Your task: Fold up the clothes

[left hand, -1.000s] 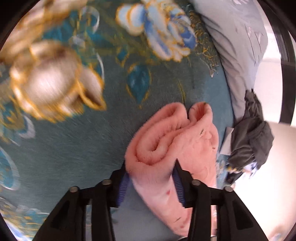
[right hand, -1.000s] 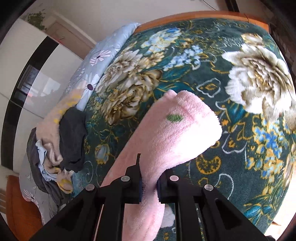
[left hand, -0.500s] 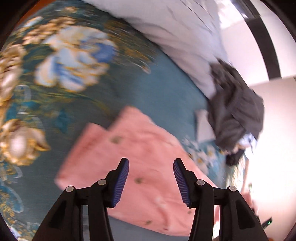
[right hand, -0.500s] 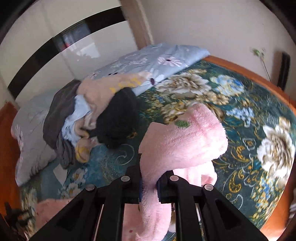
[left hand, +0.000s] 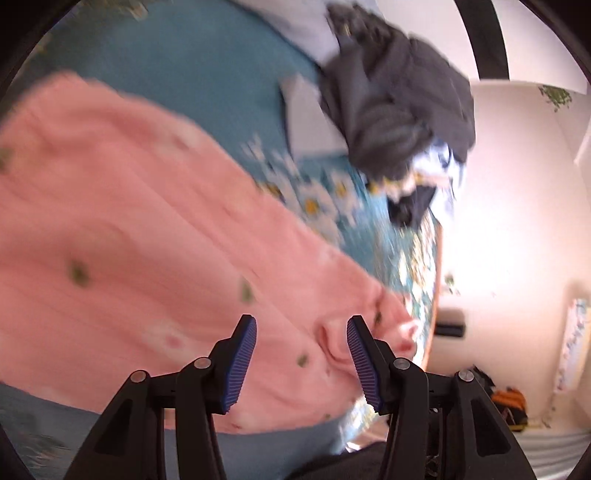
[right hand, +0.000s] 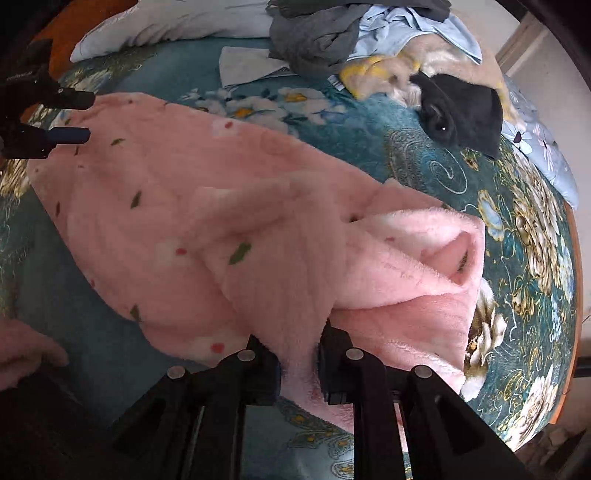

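A pink fleece garment [right hand: 207,206] with small leaf prints lies spread on the teal floral bedspread [right hand: 424,162]. It also fills the left wrist view [left hand: 129,229]. My right gripper [right hand: 299,358] is shut on a thick fold of the pink garment at its near edge. My left gripper [left hand: 301,354] is open and empty, just above the garment. It also shows at the far left of the right wrist view [right hand: 79,118], at the garment's far corner.
A heap of unfolded clothes [right hand: 369,44] in grey, light blue, yellow and black lies at the back of the bed, also in the left wrist view [left hand: 399,107]. A pale pillow [right hand: 166,22] lies beside it. The bed's wooden edge [right hand: 576,295] runs along the right.
My left gripper let go of the pink garment, opened and moved over it. My right gripper, still shut on the fold, lowered it so the garment now lies spread on the bed.
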Available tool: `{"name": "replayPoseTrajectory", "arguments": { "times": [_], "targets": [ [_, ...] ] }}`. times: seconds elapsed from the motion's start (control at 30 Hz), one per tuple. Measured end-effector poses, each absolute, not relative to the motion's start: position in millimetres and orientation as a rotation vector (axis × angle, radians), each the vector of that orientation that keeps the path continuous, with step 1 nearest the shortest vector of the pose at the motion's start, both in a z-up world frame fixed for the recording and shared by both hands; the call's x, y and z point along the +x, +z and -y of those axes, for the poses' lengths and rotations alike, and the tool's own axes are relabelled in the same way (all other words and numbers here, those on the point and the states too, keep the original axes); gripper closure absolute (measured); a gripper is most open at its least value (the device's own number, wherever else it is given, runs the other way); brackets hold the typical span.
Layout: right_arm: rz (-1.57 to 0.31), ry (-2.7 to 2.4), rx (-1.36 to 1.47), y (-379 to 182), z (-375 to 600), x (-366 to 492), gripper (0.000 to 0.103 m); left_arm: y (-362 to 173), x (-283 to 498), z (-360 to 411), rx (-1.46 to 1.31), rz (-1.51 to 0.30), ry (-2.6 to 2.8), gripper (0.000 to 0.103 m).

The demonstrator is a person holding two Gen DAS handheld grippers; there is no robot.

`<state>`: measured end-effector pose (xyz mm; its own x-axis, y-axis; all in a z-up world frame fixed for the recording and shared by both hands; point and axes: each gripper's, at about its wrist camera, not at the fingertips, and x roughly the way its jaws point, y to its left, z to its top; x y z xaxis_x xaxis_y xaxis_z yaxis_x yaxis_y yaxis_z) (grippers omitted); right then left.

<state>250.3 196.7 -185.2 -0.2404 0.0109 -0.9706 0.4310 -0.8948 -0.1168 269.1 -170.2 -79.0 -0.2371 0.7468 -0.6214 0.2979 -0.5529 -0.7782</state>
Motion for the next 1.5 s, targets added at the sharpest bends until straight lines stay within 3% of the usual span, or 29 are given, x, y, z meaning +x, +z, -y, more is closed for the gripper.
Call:
{"name": "replayPoseTrajectory", "arguments": {
  "times": [0.1,0.17,0.27,0.5,0.6,0.67,0.7,0.73,0.97,1.03,1.17,1.3,1.37,1.43,1.5],
  "targets": [
    [-0.417,-2.157,1.749,-181.3,-193.1,257.6,0.054,-91.1,264.5,126.8,-1.687,1.238,1.709,0.044],
    [-0.316,-2.14,1.721,-172.5,-193.9,263.8,0.051,-95.6,265.5,101.2,-1.703,1.198,1.636,0.043],
    [-0.188,-2.189,1.697,-158.3,-201.6,270.9,0.049,-103.1,268.2,74.9,-1.743,1.164,1.581,0.042],
    [0.3,-2.432,1.625,-126.1,-266.5,286.3,0.049,-133.9,266.1,49.7,-1.772,1.385,1.426,0.039],
    [0.456,-2.51,1.579,-115.5,-289.0,296.7,0.049,-140.1,266.6,40.2,-1.817,1.378,1.444,0.042],
    [0.563,-2.558,1.544,-108.5,-304.0,303.6,0.049,-135.8,265.9,33.4,-1.825,1.316,1.499,0.054],
    [0.617,-2.581,1.525,-105.0,-311.5,307.0,0.049,-130.6,264.5,28.2,-1.83,1.263,1.534,0.082],
    [0.671,-2.603,1.505,-101.5,-319.0,310.5,0.049,-123.3,262.6,23.8,-1.82,1.213,1.564,0.095],
    [0.954,-2.579,1.44,-99.7,-341.5,299.6,0.049,-26.5,241.9,20.6,-1.517,0.847,1.881,0.095],
    [0.95,-2.564,1.467,-102.3,-332.6,292.2,0.049,-29.5,236.4,29.5,-1.55,0.816,1.892,0.093],
    [0.987,-2.527,1.49,-117.3,-325.0,283.3,0.049,-87.6,244.5,52.4,-1.836,0.863,1.807,0.088],
    [1.208,-2.48,1.457,-137.5,-349.7,295.4,0.049,-80.5,253.1,66.4,-1.832,0.864,1.851,0.075],
    [1.375,-2.456,1.377,-144.0,-368.8,305.4,0.049,-62.1,252.1,64.3,-1.773,0.812,1.891,0.063],
    [1.505,-2.426,1.27,-146.5,-381.1,310.3,0.045,-35.2,245.7,42.9,-1.658,0.695,1.918,0.038],
    [1.51,-2.444,1.242,-145.4,-382.9,308.3,0.045,-21.6,240.0,8.9,-1.579,0.594,1.897,0.034]
  ]
}}
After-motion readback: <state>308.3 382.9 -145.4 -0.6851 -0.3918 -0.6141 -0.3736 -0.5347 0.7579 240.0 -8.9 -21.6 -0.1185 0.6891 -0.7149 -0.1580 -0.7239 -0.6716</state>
